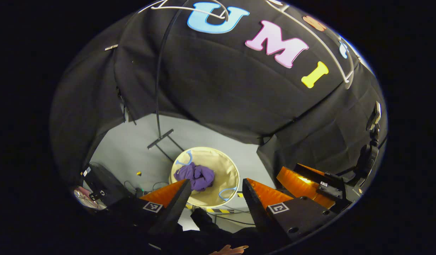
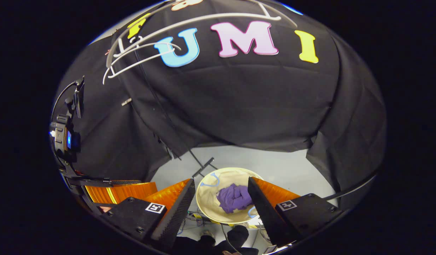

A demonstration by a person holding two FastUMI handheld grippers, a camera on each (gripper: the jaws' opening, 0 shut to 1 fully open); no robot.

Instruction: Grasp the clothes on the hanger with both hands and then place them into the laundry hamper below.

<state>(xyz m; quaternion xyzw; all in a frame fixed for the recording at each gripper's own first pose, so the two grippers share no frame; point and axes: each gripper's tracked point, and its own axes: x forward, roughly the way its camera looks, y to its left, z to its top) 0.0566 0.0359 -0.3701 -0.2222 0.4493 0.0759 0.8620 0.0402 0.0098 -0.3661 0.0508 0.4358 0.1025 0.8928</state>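
Observation:
A purple garment lies crumpled inside the round cream laundry hamper on the grey floor. In the left gripper view my left gripper hangs open above the hamper, nothing between its fingers. The right gripper view shows the same purple garment in the hamper, with my right gripper open above it and holding nothing. A white hanger hangs bare on the rack's rail at the upper left, and the white hanger also appears at the top of the left gripper view. The right gripper's body shows at the lower right of the left gripper view.
The clothes rack's black pole and foot stand just behind the hamper. Cables and a dark box lie on the floor at the left. A camera rig stands at the left of the right gripper view. Black cloth walls surround the floor.

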